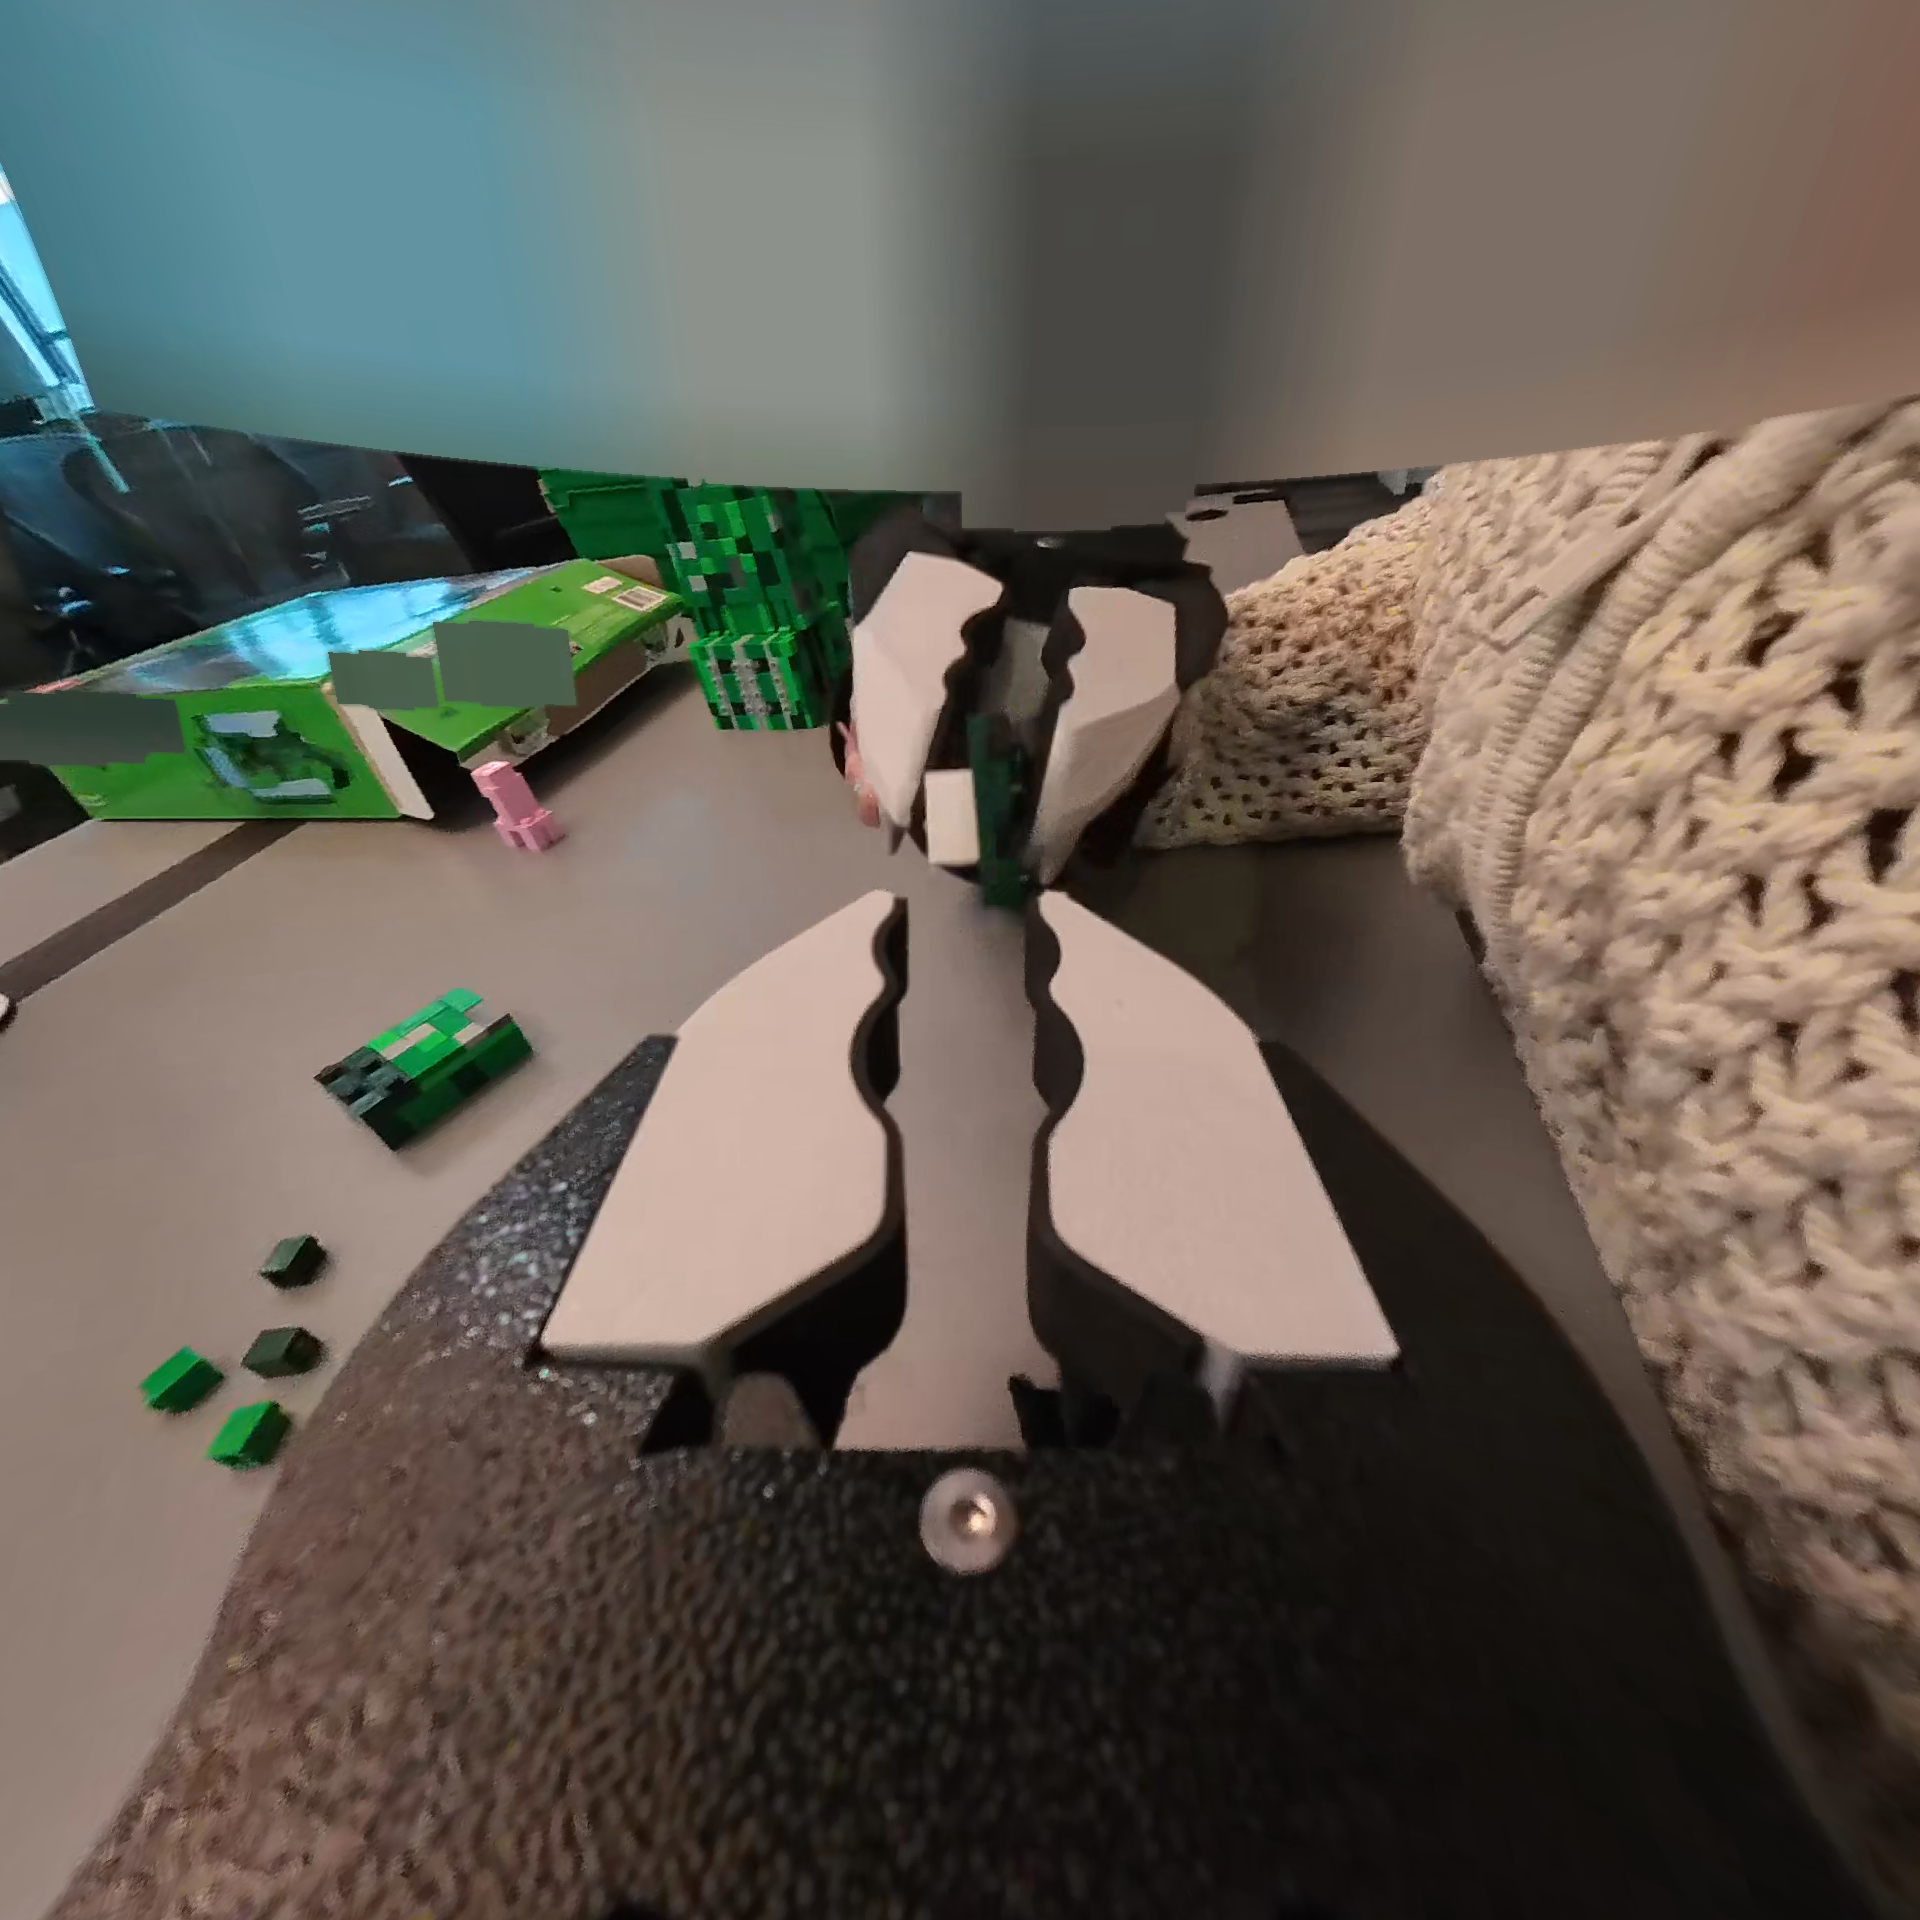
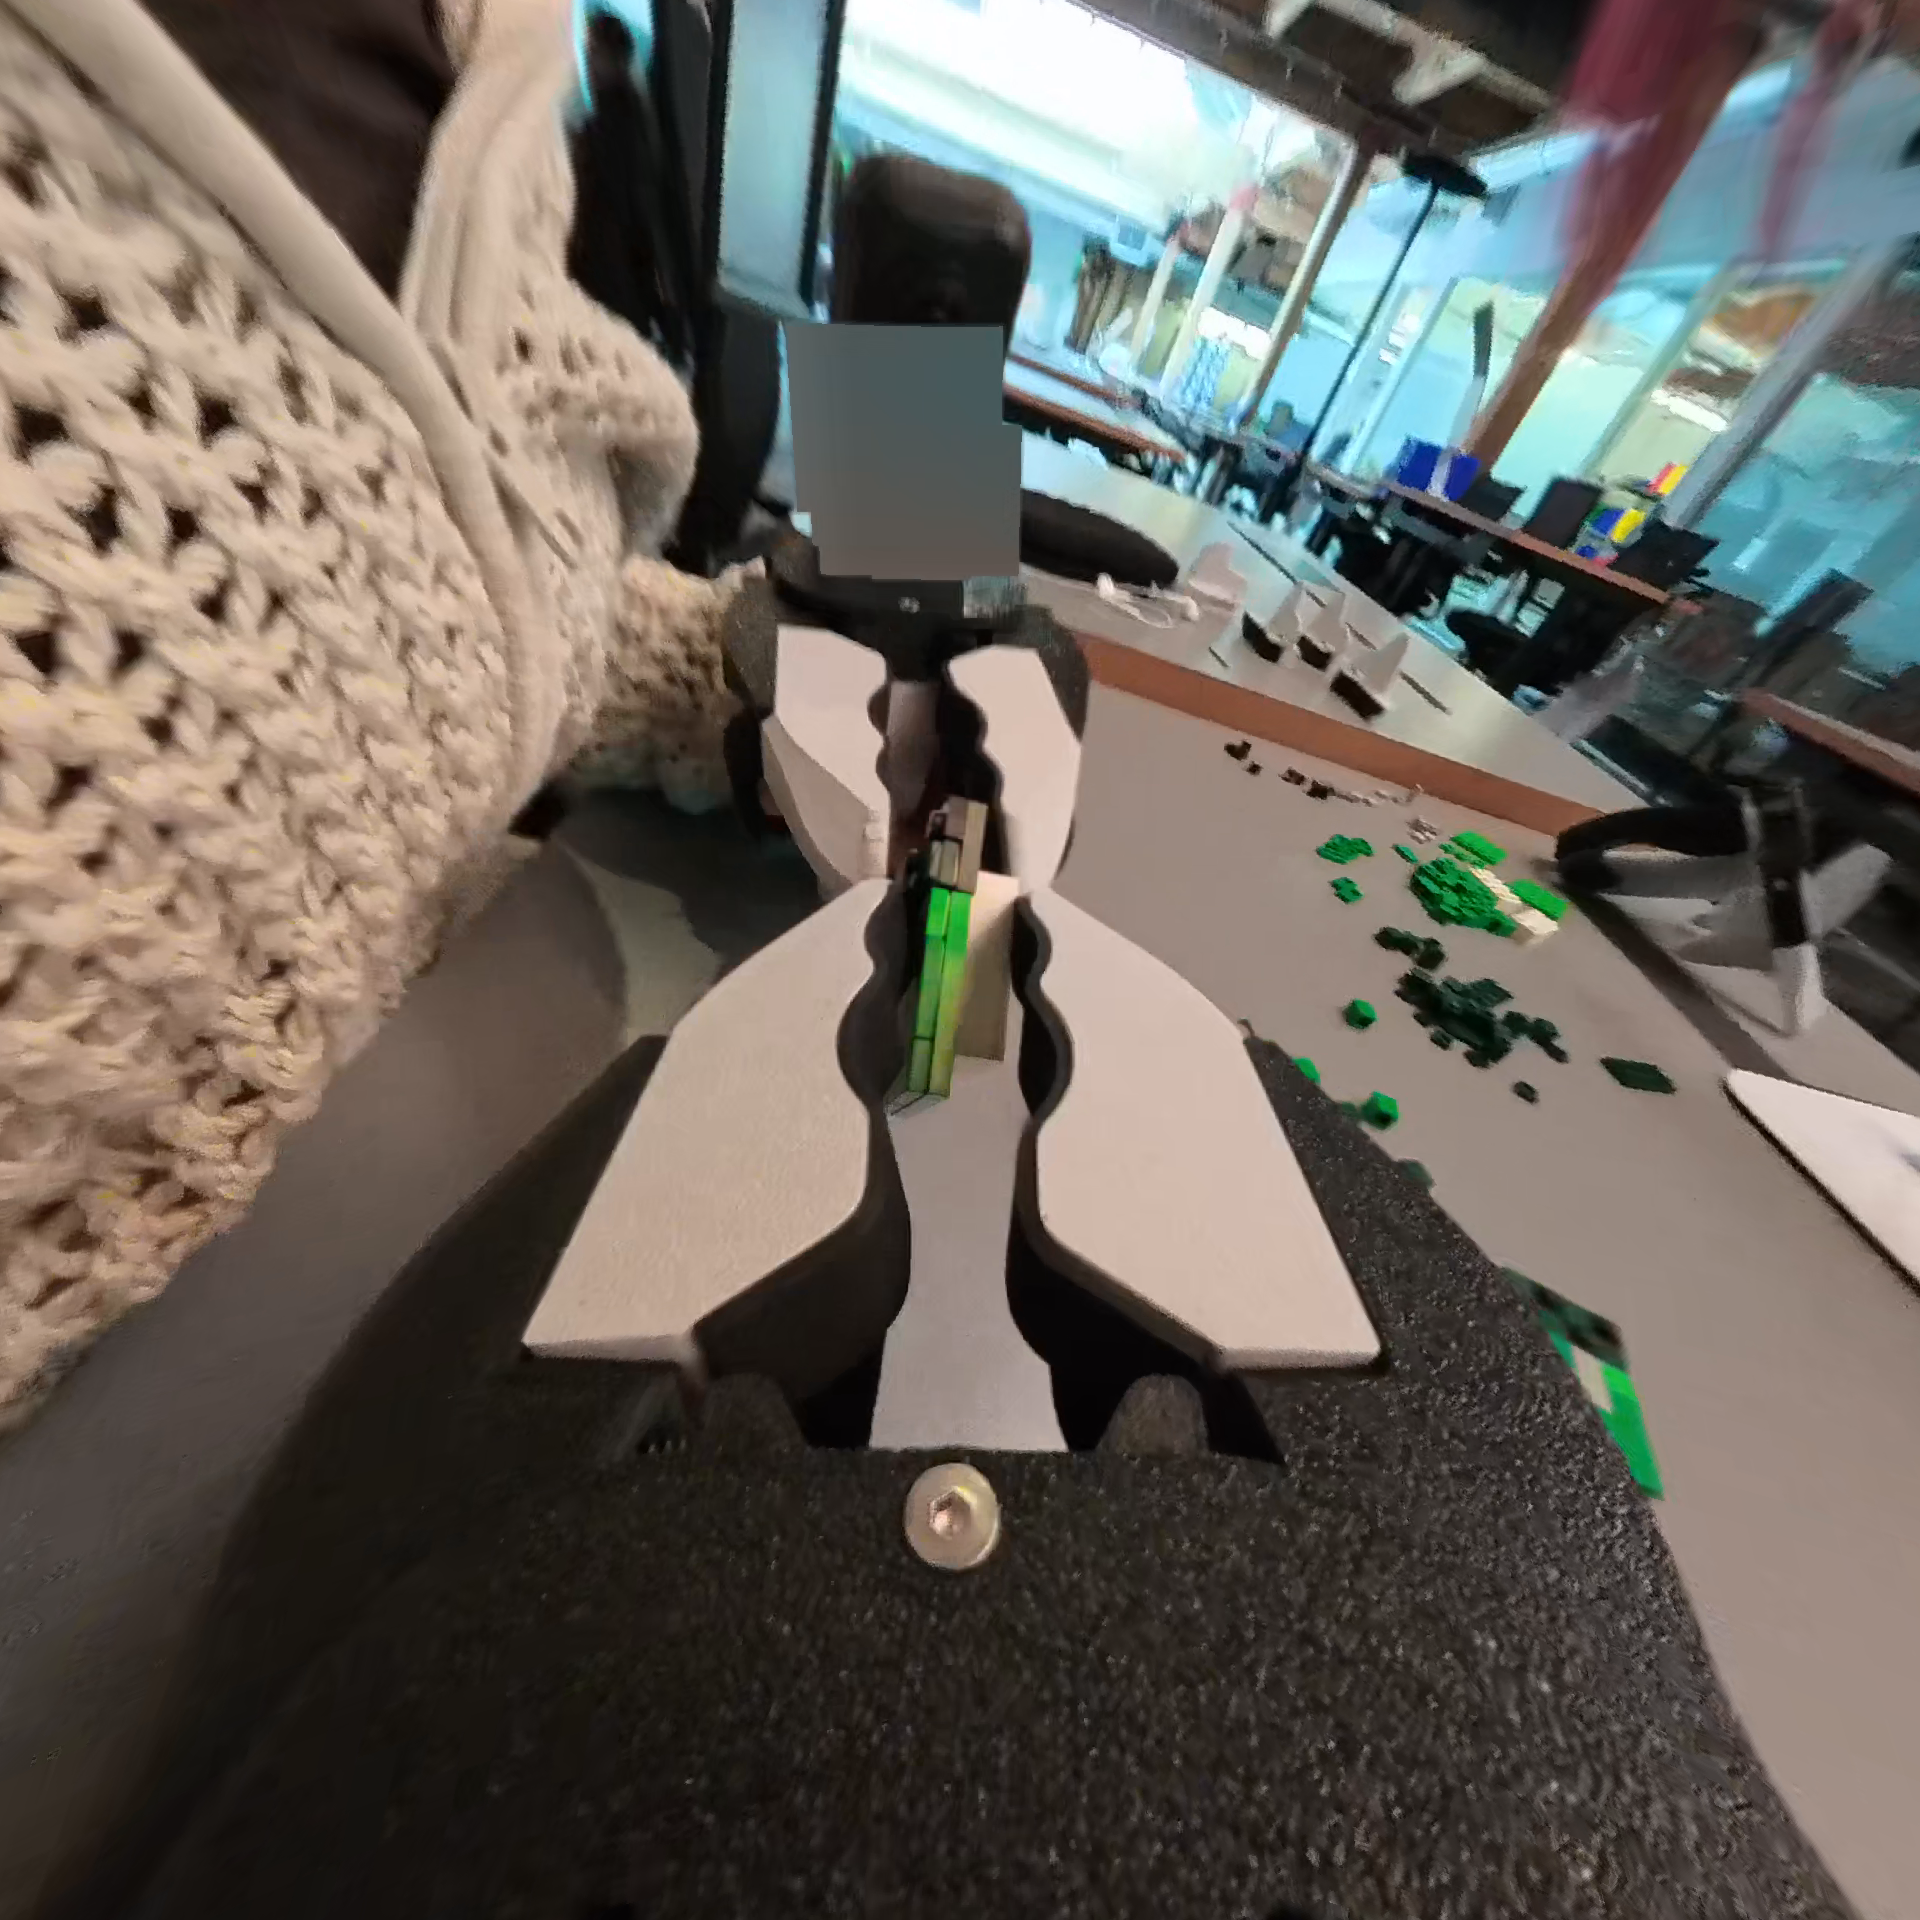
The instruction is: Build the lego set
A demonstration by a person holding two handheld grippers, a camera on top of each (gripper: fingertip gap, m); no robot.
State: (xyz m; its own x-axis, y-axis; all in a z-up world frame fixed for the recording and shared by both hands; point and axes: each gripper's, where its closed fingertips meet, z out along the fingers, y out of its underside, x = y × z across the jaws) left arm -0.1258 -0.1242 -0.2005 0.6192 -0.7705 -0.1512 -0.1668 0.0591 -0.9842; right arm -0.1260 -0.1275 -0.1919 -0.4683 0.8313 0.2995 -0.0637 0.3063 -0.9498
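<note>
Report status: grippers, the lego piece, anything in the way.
Left gripper open, empty. Right gripper shut on green brick panel, tip to tip with the left. Path clear; loose green bricks lie off to the side.

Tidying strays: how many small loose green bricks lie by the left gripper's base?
4: two dark green bricks and two bright green bricks, clustered on the table left of the gripper. Its body may hide more.

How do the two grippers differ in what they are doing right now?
The right gripper has a thin green brick assembly standing on edge between its fingers; the left gripper has bare table between its fingers. The right gripper looks closed on the assembly, while the left gripper's fingers stand apart, its tips just short of the piece. Both have white fingers with black wavy pads and point at each other.
</note>
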